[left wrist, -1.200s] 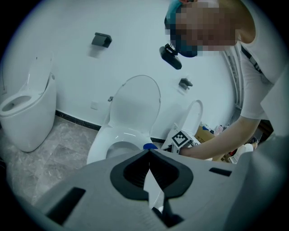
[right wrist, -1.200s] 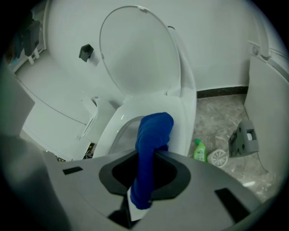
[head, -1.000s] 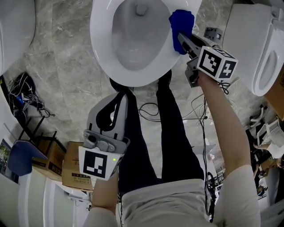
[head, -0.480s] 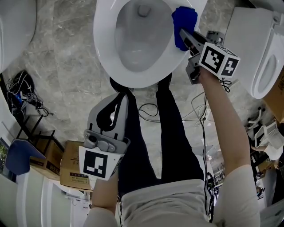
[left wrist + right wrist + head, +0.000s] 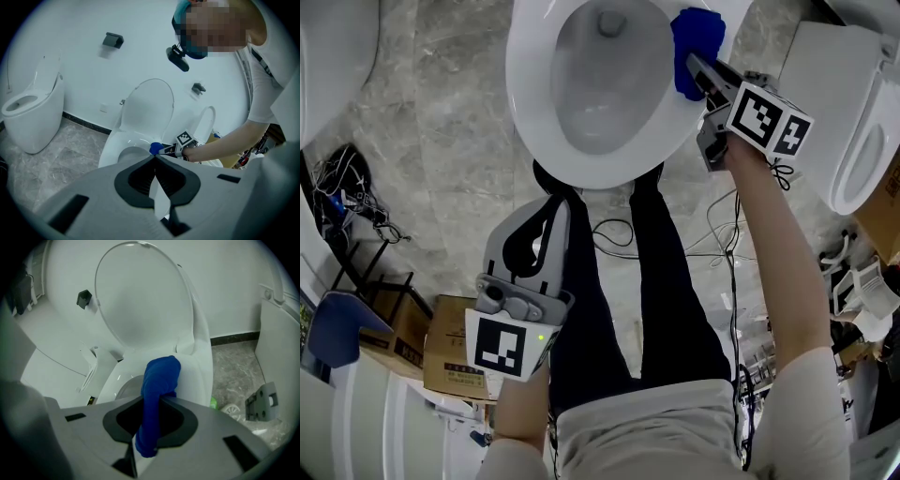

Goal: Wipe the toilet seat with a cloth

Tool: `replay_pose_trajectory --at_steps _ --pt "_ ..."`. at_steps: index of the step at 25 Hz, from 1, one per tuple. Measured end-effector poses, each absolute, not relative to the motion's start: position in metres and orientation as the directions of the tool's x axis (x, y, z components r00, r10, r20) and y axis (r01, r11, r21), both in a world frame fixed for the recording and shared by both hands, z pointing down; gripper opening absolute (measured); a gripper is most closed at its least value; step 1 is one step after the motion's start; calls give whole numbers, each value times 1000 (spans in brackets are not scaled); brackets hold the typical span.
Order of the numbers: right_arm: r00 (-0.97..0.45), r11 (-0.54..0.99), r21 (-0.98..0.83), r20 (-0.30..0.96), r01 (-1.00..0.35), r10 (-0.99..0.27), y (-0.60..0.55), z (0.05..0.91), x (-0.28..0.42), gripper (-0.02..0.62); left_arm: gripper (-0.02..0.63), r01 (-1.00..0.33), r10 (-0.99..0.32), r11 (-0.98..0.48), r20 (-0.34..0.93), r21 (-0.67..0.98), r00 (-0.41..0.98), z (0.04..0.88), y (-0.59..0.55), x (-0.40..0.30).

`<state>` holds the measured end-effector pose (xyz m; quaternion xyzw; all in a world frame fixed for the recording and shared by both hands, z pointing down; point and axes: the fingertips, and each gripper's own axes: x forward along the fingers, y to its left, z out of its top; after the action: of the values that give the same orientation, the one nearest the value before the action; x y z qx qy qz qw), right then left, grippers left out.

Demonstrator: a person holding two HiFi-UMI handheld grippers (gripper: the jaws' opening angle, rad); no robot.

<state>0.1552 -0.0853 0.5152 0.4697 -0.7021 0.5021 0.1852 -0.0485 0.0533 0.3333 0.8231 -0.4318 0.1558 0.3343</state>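
Cloth position: the blue cloth (image 5: pixel 696 45) lies on the right side of the toilet seat (image 5: pixel 534 122), at the top centre of the head view, touching the white rim.
Right gripper: the right gripper (image 5: pixel 698 70) has its fingers (image 5: pixel 180 420) closed on the cloth, which bunches out ahead of the tips and trails a short tail behind them.
Wiping method: keep the bunched end pressed flat to the seat and follow the curve of the rim. Keep the hard tips off the porcelain. The grip looks firm enough to drag without slipping.
Coverage: judged from the cloth's place, the near and left parts of the rim are probably yet to be wiped.
Left gripper: the left gripper (image 5: pixel 551 208) hangs low at centre left, fingers together with nothing between them, well apart from the seat.
Lid: the raised lid (image 5: pixel 140 301) stands behind the seat and limits reach at the back.
Obstructions: the person's legs (image 5: pixel 666 281) stand at the bowl's front edge. Loose cables (image 5: pixel 614 234) lie on the floor beside the feet.
Surroundings: a second toilet (image 5: pixel 848 112) stands near the right arm, and a cardboard box (image 5: pixel 445 352) sits at lower left.
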Motion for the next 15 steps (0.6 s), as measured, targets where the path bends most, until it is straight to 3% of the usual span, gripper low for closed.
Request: replay_pose_trajectory --at_steps 15 --pt "-495 76 -527 725 -846 -479 -109 515 142 54 5 -825 -623 -378 545 420 562 333 46 -64"
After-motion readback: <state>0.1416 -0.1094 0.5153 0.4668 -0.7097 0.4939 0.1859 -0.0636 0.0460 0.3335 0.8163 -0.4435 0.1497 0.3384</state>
